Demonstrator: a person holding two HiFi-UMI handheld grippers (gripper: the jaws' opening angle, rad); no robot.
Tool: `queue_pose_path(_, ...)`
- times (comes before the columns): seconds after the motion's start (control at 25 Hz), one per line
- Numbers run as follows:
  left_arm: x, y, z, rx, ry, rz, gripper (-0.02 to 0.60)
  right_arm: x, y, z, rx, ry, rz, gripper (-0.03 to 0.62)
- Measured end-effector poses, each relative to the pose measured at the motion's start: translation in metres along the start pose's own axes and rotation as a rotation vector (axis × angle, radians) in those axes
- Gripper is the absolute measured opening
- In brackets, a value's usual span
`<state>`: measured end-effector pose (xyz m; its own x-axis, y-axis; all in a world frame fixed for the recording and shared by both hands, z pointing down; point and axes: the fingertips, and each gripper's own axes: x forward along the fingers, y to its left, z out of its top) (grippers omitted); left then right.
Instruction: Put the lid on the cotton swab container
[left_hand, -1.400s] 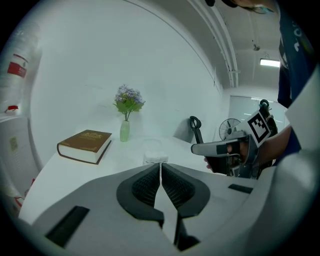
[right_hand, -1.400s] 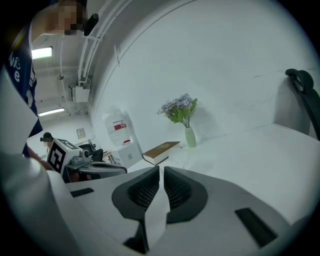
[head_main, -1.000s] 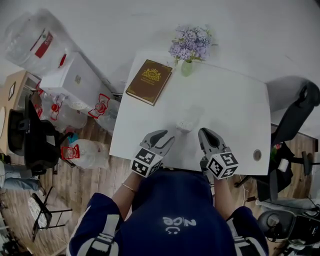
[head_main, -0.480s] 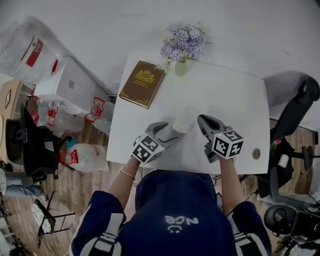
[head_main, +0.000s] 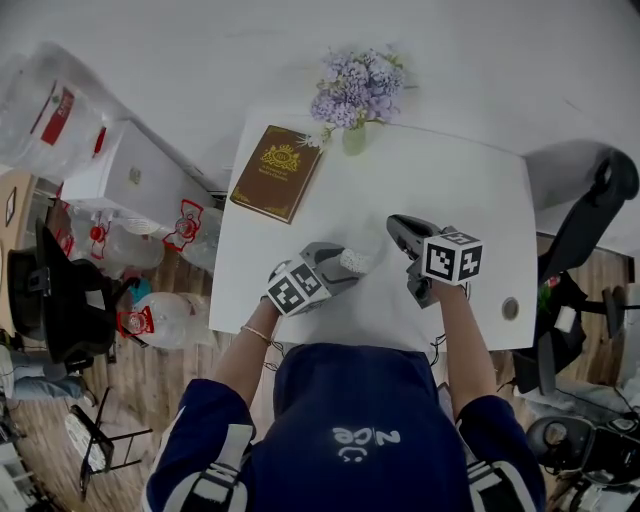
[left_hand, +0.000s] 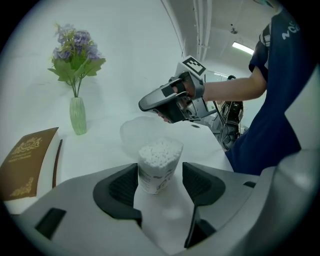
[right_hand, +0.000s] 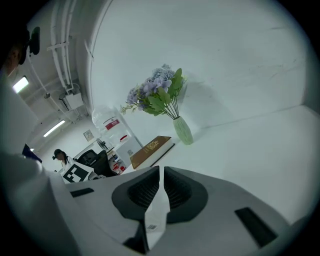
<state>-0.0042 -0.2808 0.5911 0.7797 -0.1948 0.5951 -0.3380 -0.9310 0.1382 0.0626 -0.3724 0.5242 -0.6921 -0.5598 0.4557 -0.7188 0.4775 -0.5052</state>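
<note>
Brought forward, the left gripper (left_hand: 160, 182), its jaws just opened wide, is set astride the cotton swab container (left_hand: 159, 162), not yet gripped, for steadying. The lid (left_hand: 136, 134) lies just behind the container. To the container's right, the right gripper (right_hand: 161, 187) is kept closed and empty.

Upright swab-filled container (left_hand: 159, 170), clear lid (left_hand: 139, 132) behind

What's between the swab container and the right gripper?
The clear lid lies there, behind the cotton swab container and just short of the right gripper; the left gripper view shows it.
</note>
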Motion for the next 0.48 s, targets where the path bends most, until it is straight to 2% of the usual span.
queue_pose_path(0.08, 0.002, 0.003, 0.0, 0.021, 0.001, 0.013, 0.269, 0.005, -0.002, -0.005, 0.021, 0.04, 0.016, 0.057)
queue_pose_path(0.24, 0.004, 0.005, 0.0, 0.04, 0.001, 0.01, 0.267, 0.016, -0.003, -0.014, 0.062, 0.102, 0.057, 0.057)
queue_pose_path(0.48, 0.005, 0.005, 0.0, 0.042, -0.001, 0.009, 0.265, 0.029, -0.006, -0.021, 0.189, 0.146, 0.103, 0.057)
